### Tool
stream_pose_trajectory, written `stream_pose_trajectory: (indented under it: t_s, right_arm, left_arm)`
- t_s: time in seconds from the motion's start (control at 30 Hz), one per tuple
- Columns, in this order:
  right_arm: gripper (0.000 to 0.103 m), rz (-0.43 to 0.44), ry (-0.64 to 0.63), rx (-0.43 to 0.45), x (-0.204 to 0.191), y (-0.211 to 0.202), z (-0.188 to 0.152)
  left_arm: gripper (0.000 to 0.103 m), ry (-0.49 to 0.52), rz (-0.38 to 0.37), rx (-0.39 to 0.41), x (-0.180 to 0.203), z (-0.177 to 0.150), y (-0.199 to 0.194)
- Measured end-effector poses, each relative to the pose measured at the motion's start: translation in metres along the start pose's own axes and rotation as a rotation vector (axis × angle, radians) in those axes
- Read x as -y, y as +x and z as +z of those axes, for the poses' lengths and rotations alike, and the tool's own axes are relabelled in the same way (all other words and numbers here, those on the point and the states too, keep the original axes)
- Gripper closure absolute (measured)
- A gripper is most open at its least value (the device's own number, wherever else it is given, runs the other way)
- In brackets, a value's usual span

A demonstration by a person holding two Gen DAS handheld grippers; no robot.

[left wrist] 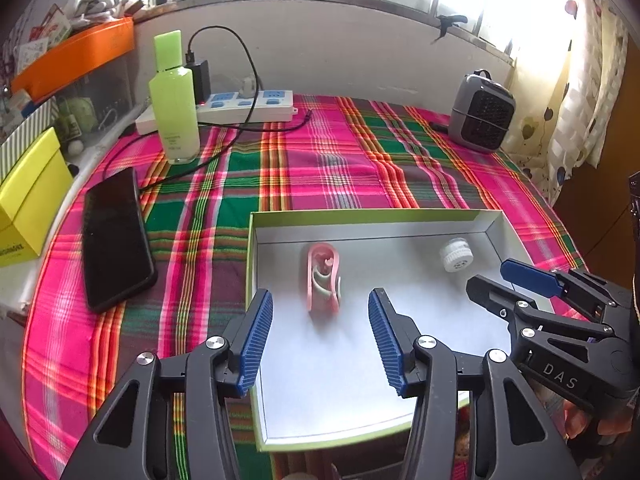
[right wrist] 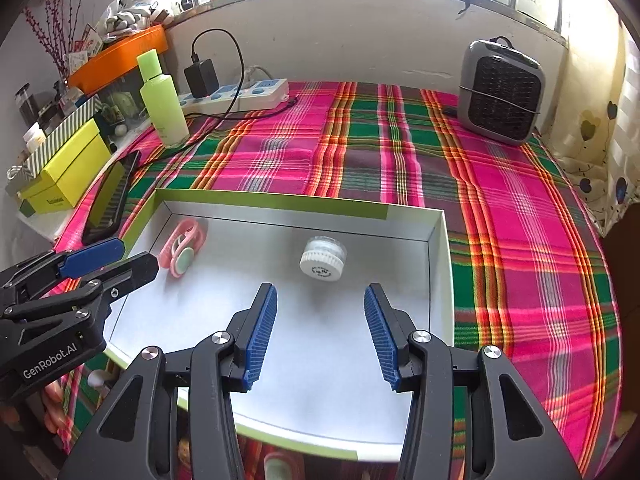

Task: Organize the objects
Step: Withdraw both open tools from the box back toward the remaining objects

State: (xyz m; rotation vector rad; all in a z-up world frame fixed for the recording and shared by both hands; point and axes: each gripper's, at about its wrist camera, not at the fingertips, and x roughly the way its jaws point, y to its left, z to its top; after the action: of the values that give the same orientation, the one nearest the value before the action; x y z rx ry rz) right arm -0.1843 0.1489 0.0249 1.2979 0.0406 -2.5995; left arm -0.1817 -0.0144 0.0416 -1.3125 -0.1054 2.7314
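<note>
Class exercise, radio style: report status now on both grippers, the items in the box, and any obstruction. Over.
Left gripper open, empty. Right gripper open, empty. Pink holder and white jar lying in box, apart. Nothing blocking either.

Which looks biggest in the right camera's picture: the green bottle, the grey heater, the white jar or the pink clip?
As they look in the right wrist view:
1. Grey heater
2. Green bottle
3. White jar and pink clip: too alike to rank, and both lie nearer the camera.
</note>
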Motion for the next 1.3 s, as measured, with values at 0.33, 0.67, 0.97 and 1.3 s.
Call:
stream_pose_trajectory:
  t_s: [0.33,0.67,0.97,1.3]
  right_arm:
    - [0.056,0.0,0.006,0.071,-0.003,-0.036,-0.019]
    - [0.056,-0.001,-0.002,0.134,-0.006,-0.069,-0.05]
    - [0.056,-0.02,-0.008,0.165,-0.001,-0.088,-0.079]
    - [0.056,-0.057,0.049,0.166,0.022,-0.095,-0.108]
  left_arm:
    - [0.054,-0.018,-0.006,0.041,-0.003,-0.019,-0.032]
    - [0.054,-0.046,-0.035,0.071,-0.015,-0.051,-0.061]
    - [0.054,-0.07,-0.058,0.067,-0.03,-0.085,-0.072]
    - [0.054,-0.074,-0.079,0.019,-0.03,-0.107,-0.06]
